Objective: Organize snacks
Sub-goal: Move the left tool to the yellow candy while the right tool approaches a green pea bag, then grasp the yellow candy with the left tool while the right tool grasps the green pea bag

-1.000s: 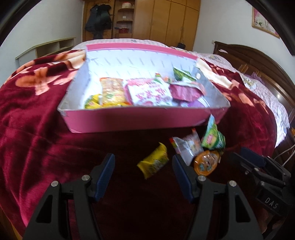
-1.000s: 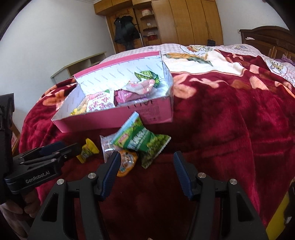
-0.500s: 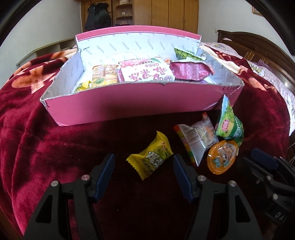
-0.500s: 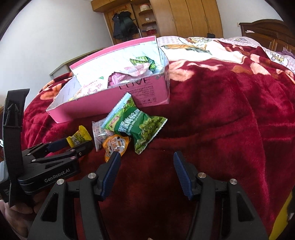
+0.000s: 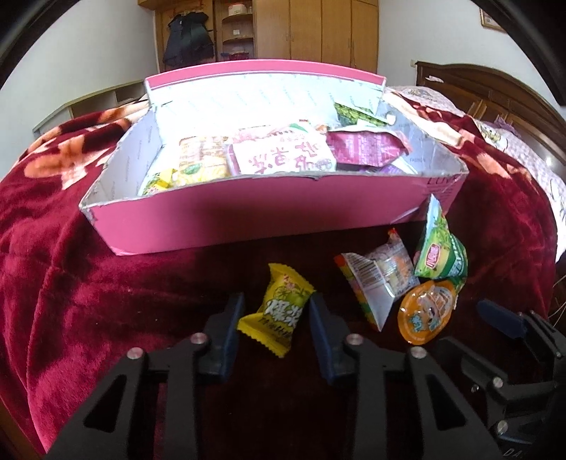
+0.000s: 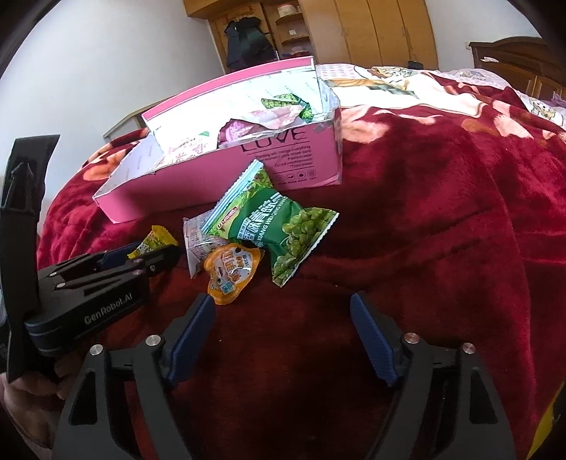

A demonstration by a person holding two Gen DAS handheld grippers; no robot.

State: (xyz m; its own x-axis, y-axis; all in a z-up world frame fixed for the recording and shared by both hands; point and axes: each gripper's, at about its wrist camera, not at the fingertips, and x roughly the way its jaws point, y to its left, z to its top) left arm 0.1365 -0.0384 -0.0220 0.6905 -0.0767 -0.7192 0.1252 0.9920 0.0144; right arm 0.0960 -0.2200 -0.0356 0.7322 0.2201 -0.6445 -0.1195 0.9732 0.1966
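A pink box (image 5: 247,216) with several snack packs inside sits on the red blanket; it also shows in the right wrist view (image 6: 226,170). In front of it lie a yellow candy pack (image 5: 279,311), a clear wrapped snack (image 5: 378,279), an orange jelly cup (image 5: 426,311) and a green pea bag (image 5: 440,247). My left gripper (image 5: 276,318) has its jaws on both sides of the yellow pack, narrowed but with small gaps. My right gripper (image 6: 283,325) is open and empty, just short of the jelly cup (image 6: 230,270) and the pea bag (image 6: 283,226).
The red floral blanket (image 6: 442,219) covers the bed. A wooden headboard (image 5: 495,88) stands at the right and wardrobes (image 5: 318,32) at the back. The right gripper's body (image 5: 513,354) sits close to the jelly cup in the left wrist view.
My left gripper moved forward around the yellow pack and its jaws narrowed. My right gripper came lower and closer to the jelly cup and pea bag, still wide open.
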